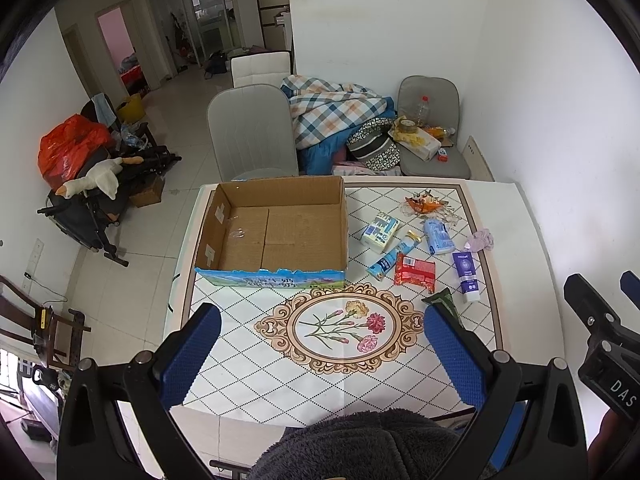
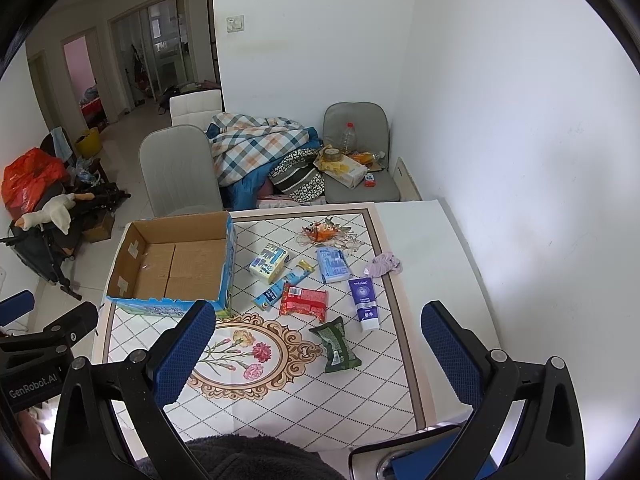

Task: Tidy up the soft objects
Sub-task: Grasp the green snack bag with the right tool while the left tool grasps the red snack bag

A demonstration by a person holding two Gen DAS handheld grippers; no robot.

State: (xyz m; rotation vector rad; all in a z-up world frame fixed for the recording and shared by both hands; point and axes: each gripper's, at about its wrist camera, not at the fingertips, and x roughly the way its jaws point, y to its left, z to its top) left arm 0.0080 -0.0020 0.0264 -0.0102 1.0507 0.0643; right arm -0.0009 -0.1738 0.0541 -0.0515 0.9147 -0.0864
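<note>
Matt corrugated cardboard box (image 1: pixel 276 232) — glossy plastic red packet (image 1: pixel 414 273), dimpled blue rubbery fingers (image 1: pixel 191 354).

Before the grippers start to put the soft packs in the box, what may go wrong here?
1. The red pack touches the blue tube, so a grasp may drag both.
2. The white tube and lilac cloth lie near the mat edge and could be pushed off it.
3. The cardboard box looks light; a bump may shift it.
</note>
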